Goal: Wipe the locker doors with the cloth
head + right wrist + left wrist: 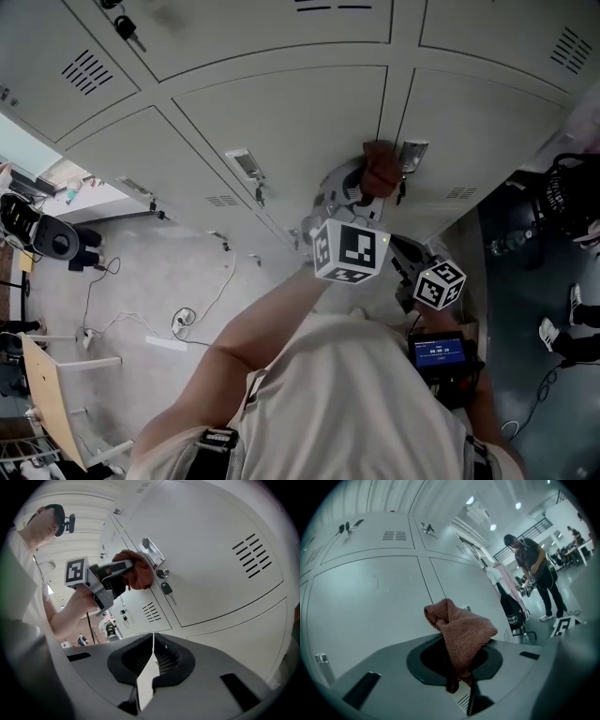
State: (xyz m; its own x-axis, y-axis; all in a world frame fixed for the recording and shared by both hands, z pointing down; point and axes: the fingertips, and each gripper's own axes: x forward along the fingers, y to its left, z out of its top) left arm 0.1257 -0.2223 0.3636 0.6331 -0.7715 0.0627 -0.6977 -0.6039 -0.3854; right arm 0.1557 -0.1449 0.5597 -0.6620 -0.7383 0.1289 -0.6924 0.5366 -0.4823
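A reddish-brown cloth [380, 169] is pressed on a grey locker door [300, 122], beside that door's metal handle [412, 150]. My left gripper [370, 185] is shut on the cloth, its marker cube just below. In the left gripper view the cloth [461, 630] bunches up out of the jaws and hides the left gripper's [459, 665] tips. The right gripper view shows the cloth [137, 571] against the handle [152, 551], above a key [167, 589] in the lock. My right gripper [153, 641] is shut with nothing in it and hangs lower right [401, 251], off the doors.
More locker doors [487, 84] spread around, some with keys [127, 28] in their locks. Cables [178, 323] and a wooden chair [47, 394] lie on the floor at left. Bags [567, 197] stand at right. A person [534, 573] stands far off beside a hanging bag [513, 613].
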